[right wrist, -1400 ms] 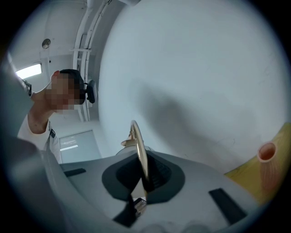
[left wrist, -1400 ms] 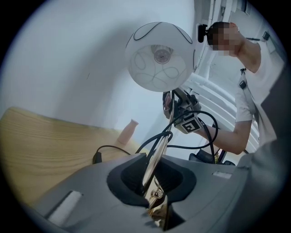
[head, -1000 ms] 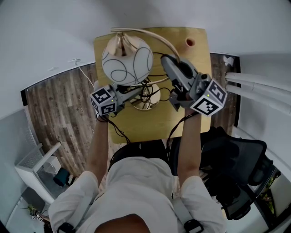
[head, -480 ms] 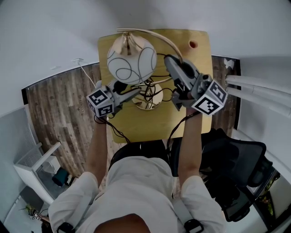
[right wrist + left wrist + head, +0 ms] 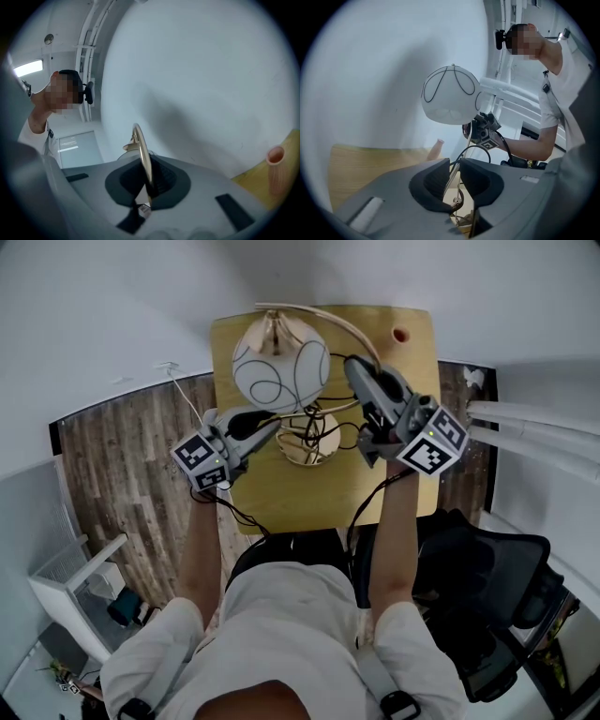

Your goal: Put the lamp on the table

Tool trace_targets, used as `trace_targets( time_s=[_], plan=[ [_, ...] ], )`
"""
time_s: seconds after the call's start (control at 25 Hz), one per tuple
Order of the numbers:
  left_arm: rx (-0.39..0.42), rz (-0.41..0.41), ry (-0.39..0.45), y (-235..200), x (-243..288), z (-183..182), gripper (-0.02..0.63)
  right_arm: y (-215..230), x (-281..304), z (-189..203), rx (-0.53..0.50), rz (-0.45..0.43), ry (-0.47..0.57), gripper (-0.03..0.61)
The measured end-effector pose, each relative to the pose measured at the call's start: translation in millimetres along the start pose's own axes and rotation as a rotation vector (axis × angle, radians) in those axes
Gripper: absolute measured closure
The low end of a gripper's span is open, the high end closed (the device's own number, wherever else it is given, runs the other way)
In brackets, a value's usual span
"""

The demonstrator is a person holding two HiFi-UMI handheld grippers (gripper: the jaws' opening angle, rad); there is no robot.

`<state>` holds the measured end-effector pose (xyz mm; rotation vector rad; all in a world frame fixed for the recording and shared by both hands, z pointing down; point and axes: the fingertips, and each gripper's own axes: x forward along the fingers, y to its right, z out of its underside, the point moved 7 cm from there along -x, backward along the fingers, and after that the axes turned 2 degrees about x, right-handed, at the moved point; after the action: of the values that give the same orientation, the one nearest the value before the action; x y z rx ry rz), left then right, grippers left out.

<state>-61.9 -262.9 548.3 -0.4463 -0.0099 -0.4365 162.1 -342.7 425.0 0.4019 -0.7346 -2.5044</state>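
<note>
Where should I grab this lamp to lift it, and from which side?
Grip the thin curved gold arm on its rise above the base, coming level from the right side, where the right gripper is shut on it. The rod fits between jaws; the globe shade is wide, round and hangs on the left.

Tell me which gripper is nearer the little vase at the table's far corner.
Right. The right gripper, shut on the lamp's arm, is close beside the vase; the left gripper, jaws just closing with that arm between them, sits farther, past the shade.
</note>
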Motion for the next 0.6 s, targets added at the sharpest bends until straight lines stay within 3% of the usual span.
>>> trace_targets(
  time_s=[0.28,0.6],
  plan=[
    [0.053,-0.003,0.03,18.5,-12.0,-19.6,0.614,-7.2,-0.1,2.9,-0.013,-0.001,-0.006,0.58],
    [0.117,0.057,0.077,49.7,-20.7,-48.4,0.614,-17.5,-5.5,10.0,-0.036,0.002,-0.006,0.58]
  ],
)
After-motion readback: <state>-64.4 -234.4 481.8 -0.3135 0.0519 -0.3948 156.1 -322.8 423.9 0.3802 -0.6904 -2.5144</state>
